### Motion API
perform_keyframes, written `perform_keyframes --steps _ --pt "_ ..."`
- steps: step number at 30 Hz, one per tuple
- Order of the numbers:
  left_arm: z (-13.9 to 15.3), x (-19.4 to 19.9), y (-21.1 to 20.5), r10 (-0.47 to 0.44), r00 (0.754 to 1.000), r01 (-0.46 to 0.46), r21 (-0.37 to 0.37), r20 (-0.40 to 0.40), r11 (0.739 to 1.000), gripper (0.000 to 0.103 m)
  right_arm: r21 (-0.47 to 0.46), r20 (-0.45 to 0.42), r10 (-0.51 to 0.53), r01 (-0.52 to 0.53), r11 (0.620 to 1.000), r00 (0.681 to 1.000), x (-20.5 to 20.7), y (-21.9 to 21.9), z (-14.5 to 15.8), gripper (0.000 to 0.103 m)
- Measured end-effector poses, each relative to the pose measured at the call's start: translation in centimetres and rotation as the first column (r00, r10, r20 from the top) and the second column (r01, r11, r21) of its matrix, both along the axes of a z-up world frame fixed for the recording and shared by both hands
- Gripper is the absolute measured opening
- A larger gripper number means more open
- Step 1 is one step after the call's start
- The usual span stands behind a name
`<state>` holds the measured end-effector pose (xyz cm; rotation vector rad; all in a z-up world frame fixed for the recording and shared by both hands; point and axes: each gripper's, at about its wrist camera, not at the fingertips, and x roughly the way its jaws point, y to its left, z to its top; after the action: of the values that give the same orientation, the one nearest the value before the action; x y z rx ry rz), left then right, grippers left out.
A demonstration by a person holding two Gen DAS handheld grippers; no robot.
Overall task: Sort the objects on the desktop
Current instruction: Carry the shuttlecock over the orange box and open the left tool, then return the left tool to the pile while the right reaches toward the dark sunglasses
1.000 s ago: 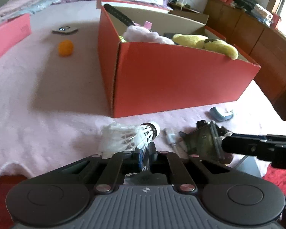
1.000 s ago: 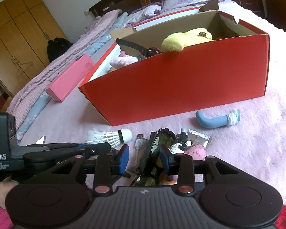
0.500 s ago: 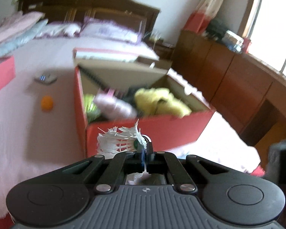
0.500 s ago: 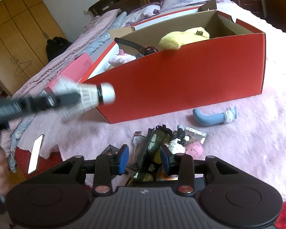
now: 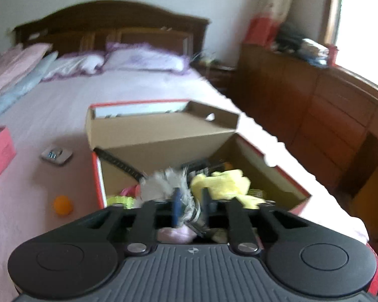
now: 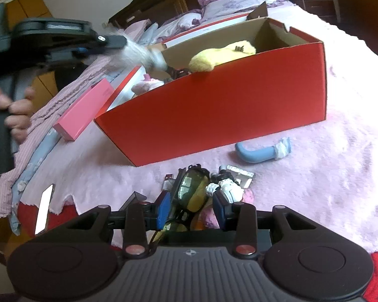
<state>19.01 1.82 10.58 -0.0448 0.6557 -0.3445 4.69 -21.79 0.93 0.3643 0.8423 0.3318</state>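
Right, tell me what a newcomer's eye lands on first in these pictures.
First the big red box in the middle of the pink blanket, a yellow plush toy poking over its rim. Next the left gripper above the box, jaws opening with the white shuttlecock between them. Nearer, the right gripper hovers over the sunglasses.

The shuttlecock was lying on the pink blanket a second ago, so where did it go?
The left hand-held gripper pinched the shuttlecock off the blanket and carried it up over the red box. Its jaws are opening now, with the shuttlecock between them. The right hand-held gripper stayed low around the sunglasses, and the box, blue sock and orange ball did not move.
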Motion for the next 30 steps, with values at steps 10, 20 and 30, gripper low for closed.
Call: perform_keyframes --steps 10,20,30 --pt "-1.7 -3.8 0.9 0.047 0.999 -0.047 0.028 0.001 0.999 0.082 -0.010 -0.005 -0.028 0.028 1.000 1.000 -0.5 -1.2 -0.5 0.042" --pt "-6.6 -9.9 0.9 0.066 0.992 -0.054 0.120 -0.106 0.991 0.094 -0.032 -0.011 -0.017 0.016 0.999 1.000 -0.9 -0.9 -0.8 0.043" --pt "-11.2 -13.1 1.5 0.071 0.966 -0.034 0.151 -0.248 0.988 0.093 -0.073 0.013 0.051 -0.050 0.996 0.999 -0.9 0.8 -0.1 0.044"
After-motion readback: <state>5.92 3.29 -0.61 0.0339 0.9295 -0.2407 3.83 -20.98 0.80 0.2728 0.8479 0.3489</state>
